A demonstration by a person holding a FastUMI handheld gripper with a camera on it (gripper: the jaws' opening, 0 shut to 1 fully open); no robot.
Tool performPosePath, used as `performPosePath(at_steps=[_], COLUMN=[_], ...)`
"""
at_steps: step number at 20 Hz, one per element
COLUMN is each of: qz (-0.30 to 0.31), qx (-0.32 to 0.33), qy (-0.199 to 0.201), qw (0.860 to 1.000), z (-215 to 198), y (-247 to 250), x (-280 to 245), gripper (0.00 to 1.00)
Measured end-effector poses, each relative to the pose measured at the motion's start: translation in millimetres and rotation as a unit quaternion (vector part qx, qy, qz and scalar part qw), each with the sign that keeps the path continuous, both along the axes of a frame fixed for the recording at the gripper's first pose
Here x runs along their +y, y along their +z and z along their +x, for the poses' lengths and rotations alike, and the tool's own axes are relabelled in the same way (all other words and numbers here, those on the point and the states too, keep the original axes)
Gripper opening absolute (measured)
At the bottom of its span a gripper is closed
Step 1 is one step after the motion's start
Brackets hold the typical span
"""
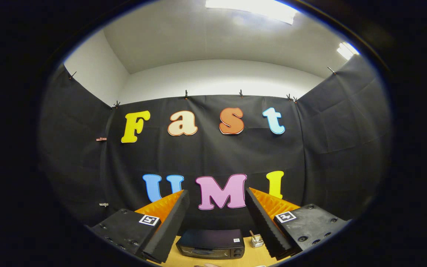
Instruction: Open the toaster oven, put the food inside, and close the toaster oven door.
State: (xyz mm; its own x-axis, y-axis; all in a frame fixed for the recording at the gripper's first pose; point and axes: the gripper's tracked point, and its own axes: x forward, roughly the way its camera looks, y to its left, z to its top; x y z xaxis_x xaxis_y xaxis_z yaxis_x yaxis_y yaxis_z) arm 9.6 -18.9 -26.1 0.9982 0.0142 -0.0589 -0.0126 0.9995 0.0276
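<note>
While your gripper (217,222) stands wide open and empty, the oven (212,243) sits between its fingers. Its door is closed; a jar (257,241) stands beside it.

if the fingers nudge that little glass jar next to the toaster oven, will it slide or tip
The little glass jar looks small and light, so a nudge would likely slide it on the smooth wooden table. It seems squat, so tipping looks less likely, though the stick standing in it may shift. The toaster oven stands close beside it. The hand-held gripper is open, well short of both.
</note>
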Motion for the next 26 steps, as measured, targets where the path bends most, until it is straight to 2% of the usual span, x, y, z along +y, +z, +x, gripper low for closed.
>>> performPosePath(at_steps=[6, 12, 17, 26], qz=[0.005, -0.008, -0.015, -0.016], qx=[0.011, 0.039, 0.089, 0.192], qy=[-0.016, -0.007, 0.027, 0.032], qw=[1.000, 0.999, 0.996, 0.981], z=[4.4, 16.7, 45.7, 107.3], y=[-12.3, -47.6, -113.0, -278.5], x=[-16.7, -9.4, 18.6, 47.3], gripper=[0.97, 0.97, 0.97, 0.98])
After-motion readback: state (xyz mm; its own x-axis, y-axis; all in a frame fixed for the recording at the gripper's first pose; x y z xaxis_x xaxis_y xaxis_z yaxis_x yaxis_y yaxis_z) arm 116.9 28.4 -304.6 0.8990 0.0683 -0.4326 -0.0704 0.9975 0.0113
